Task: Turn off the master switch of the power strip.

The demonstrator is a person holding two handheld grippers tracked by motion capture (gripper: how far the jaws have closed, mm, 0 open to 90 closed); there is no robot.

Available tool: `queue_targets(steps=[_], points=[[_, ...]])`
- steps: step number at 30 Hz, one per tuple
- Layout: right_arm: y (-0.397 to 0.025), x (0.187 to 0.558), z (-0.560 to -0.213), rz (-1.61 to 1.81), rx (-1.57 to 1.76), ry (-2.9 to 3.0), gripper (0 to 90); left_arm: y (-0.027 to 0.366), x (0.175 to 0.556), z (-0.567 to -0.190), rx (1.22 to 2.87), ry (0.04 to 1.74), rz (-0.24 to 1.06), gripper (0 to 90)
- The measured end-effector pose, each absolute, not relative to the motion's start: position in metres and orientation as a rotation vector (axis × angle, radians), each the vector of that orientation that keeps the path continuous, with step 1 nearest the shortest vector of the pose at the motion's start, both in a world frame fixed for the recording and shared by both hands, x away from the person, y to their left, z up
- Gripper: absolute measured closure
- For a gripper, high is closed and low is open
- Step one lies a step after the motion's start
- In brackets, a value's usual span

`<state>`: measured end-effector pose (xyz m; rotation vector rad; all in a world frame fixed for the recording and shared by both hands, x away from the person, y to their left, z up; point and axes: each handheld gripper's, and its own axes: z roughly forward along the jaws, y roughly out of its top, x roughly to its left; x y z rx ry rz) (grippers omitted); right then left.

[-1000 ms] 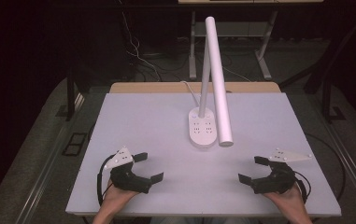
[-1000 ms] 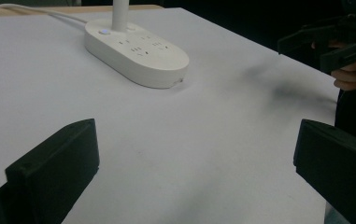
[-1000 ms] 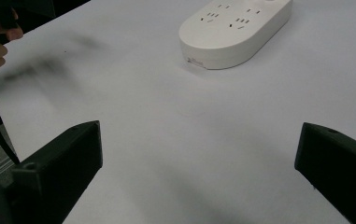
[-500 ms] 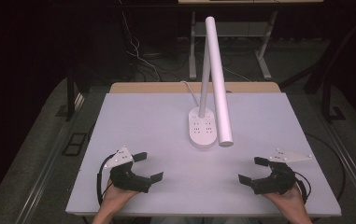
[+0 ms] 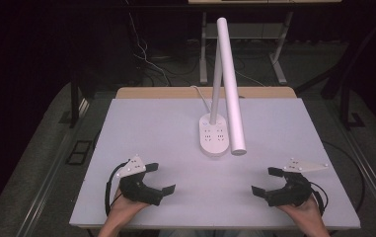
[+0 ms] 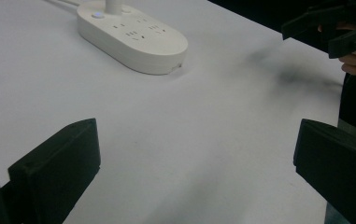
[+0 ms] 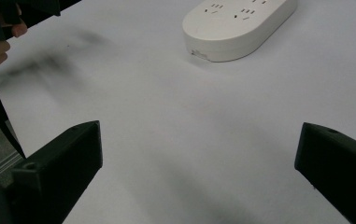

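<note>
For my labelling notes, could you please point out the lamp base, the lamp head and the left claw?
lamp base [image 5: 213, 139]: high view, top face with sockets.
lamp head [image 5: 231, 89]: high view, middle of the white bar.
left claw [image 5: 160, 177]: high view, midway between its fingertips.

No readable text, labels, brands or numbers; lamp base [image 5: 213, 139] sockets unmarked.

Both hands come in from the near edge, palms low. The left hand-held gripper [image 5: 159, 177] points toward the right one — jaws spread wide, nothing between them. The right hand-held gripper [image 5: 266, 180] mirrors it — jaws likewise wide apart.
</note>
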<state>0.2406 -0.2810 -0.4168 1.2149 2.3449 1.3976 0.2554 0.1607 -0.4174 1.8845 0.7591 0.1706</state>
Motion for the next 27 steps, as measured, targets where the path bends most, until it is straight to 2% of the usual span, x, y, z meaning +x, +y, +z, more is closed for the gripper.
queue_targets(steps=[27], points=[[-0.283, 0.239, -0.417, 1.381, 1.221, 2.333, 0.4, 0.153, 0.270, -0.395, 1.974, 0.695, 0.130, 1.7]])
